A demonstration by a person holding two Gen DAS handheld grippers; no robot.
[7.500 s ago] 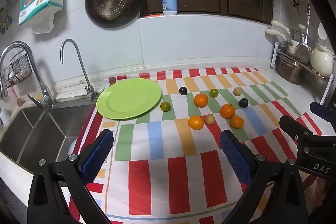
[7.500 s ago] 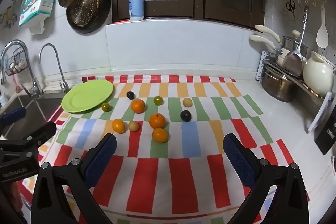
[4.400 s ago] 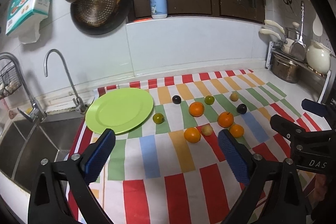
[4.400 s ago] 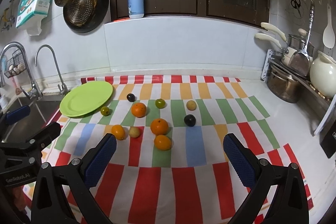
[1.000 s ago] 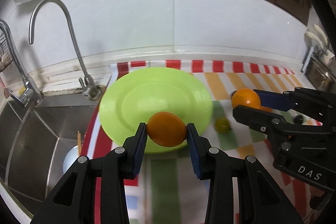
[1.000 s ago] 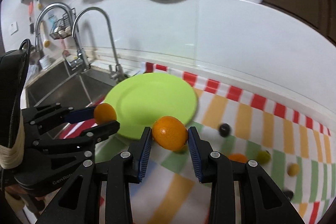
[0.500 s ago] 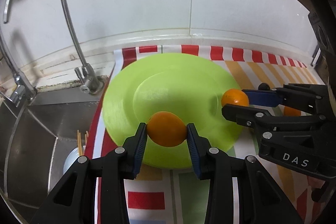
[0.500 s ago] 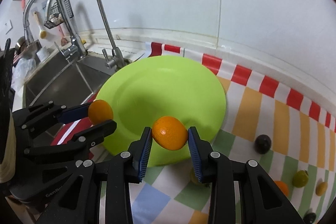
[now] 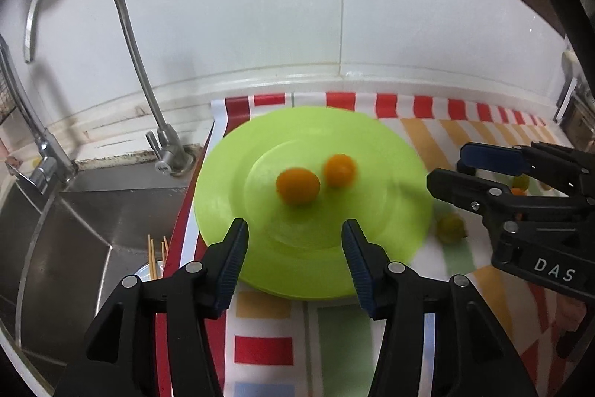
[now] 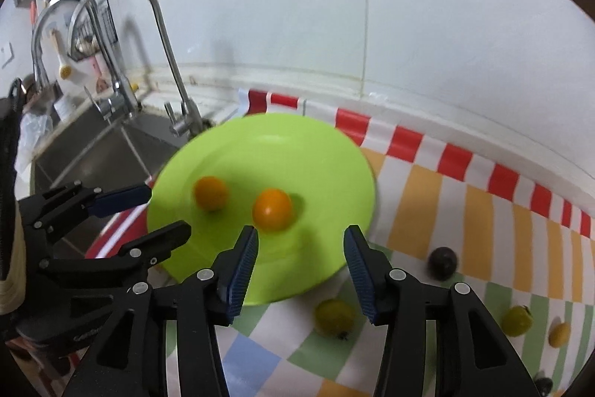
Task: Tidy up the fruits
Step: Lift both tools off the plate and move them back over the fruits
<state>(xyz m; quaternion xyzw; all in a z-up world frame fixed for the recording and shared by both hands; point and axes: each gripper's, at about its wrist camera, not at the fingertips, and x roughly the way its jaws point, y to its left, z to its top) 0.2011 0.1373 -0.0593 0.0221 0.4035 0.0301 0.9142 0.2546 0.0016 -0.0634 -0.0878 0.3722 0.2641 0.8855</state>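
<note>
Two oranges lie on the green plate [image 9: 394, 170]: one orange [image 9: 297, 185] in the middle and a second orange [image 9: 338, 170] just right of it. They also show in the right wrist view [image 10: 211, 193] [image 10: 272, 209] on the plate [image 10: 327, 159]. My left gripper [image 9: 295, 244] is open and empty just in front of the oranges. My right gripper [image 10: 299, 255] is open and empty, near the plate's front edge. Each gripper shows in the other's view: the right one [image 9: 465, 170], the left one [image 10: 156, 211].
A sink [image 9: 74, 229] with taps [image 9: 163, 151] lies left of the plate. On the striped cloth [image 10: 427, 196] right of the plate lie a dark fruit [image 10: 441, 263], green fruits [image 10: 334, 317] [image 10: 516, 320] and a small yellow one [image 10: 559, 333]. A tiled wall stands behind.
Both grippers have opened and let go of their oranges, which now lie on the green plate. Both grippers have pulled back a little.
</note>
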